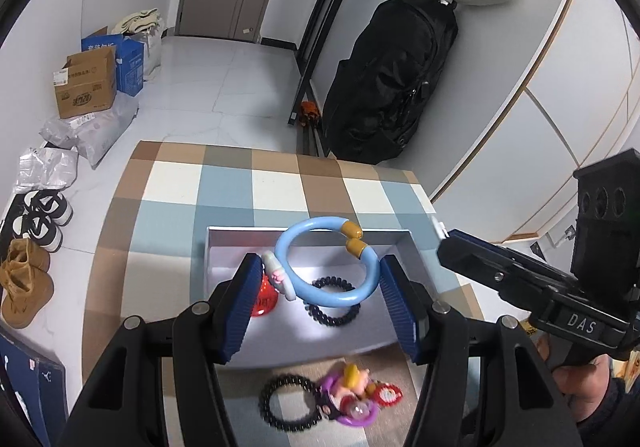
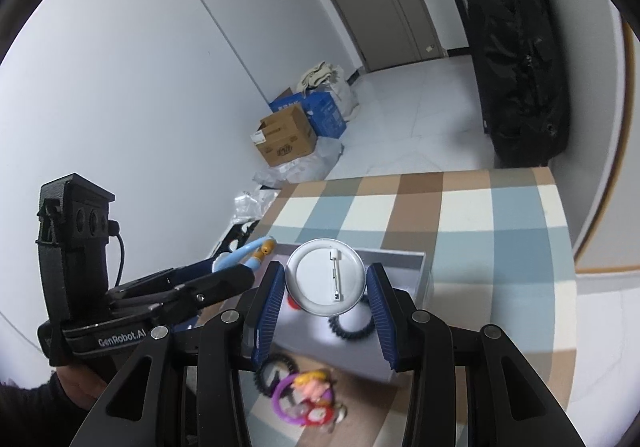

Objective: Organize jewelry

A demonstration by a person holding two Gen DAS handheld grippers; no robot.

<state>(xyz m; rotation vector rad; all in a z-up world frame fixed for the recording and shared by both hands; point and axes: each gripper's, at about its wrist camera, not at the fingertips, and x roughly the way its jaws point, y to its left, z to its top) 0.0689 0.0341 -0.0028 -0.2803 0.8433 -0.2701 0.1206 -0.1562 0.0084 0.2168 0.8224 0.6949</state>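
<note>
Jewelry sits partly in the white box (image 1: 394, 243) on the checked bench (image 1: 168, 183), partly in front of it. Left tongs (image 1: 320, 283) hold the blue bangle (image 1: 326, 263) over the box; right tongs (image 2: 326, 287) clamp a round white pin badge (image 2: 325, 282).

Risk: the bangle, gripped only at its edges, may slip out and miss the box.

Count: two black coil bands, one inside (image 1: 332, 303), one outside (image 1: 290, 401); one red piece (image 1: 266, 299) inside; one colourful cluster (image 1: 354, 395) outside.

Light-blue bangle (image 1: 328, 267) with mustard ends, white round badge (image 2: 326, 283), black coil hair tie (image 1: 332, 303), blue-brown-cream checked tablecloth (image 1: 240, 183)
</note>
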